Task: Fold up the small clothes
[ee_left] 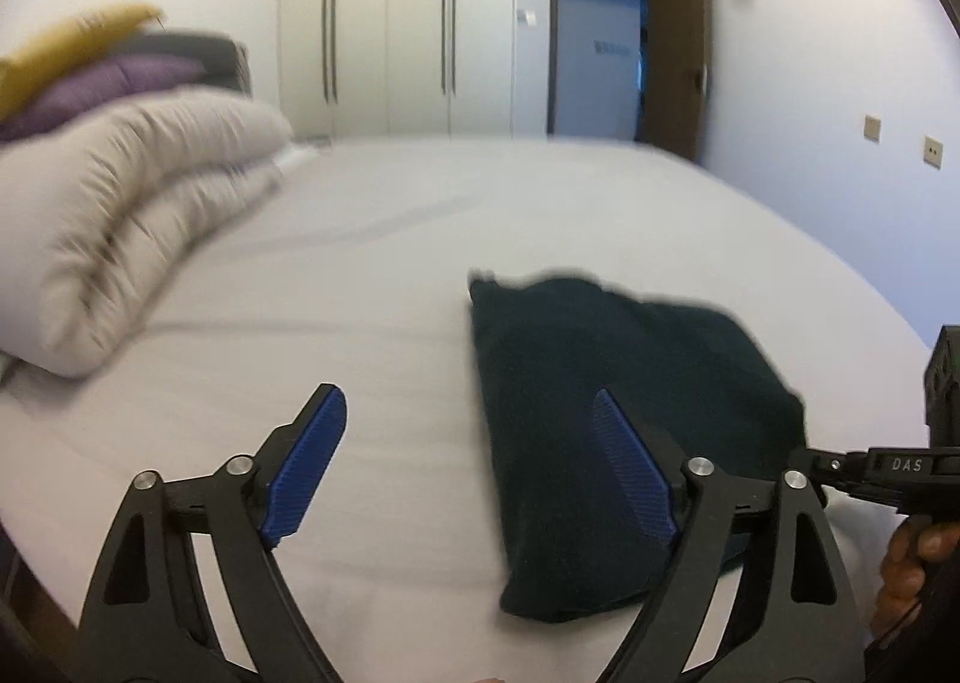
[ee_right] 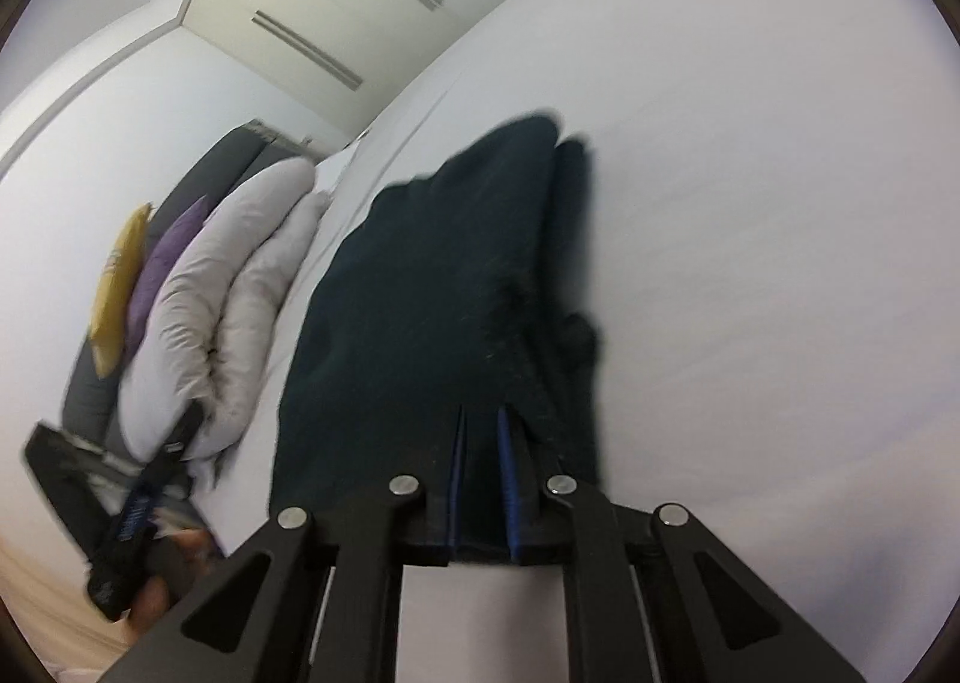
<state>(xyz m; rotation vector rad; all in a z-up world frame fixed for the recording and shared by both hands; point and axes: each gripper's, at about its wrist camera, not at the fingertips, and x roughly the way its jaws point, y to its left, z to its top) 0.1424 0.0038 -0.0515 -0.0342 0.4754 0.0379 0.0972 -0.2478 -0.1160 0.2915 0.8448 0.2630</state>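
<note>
A dark green garment [ee_left: 606, 419] lies folded on the white bed [ee_left: 372, 275]. My left gripper [ee_left: 468, 419] is open and empty, its right finger over the garment's near part, its left finger over bare sheet. In the right wrist view the garment [ee_right: 432, 299] stretches away from me, and my right gripper [ee_right: 480, 431] is shut on its near edge, blue pads pinching the cloth. The right gripper's body shows at the left wrist view's right edge [ee_left: 900, 467]. The left gripper shows blurred at the right wrist view's lower left [ee_right: 138, 515].
A folded pale duvet [ee_left: 126, 227] with purple and yellow cushions [ee_left: 90, 77] lies at the bed's head on the left. White wardrobes [ee_left: 390, 23] and an open door [ee_left: 600, 35] stand beyond the bed. The sheet spreads wide to the right [ee_right: 750, 203].
</note>
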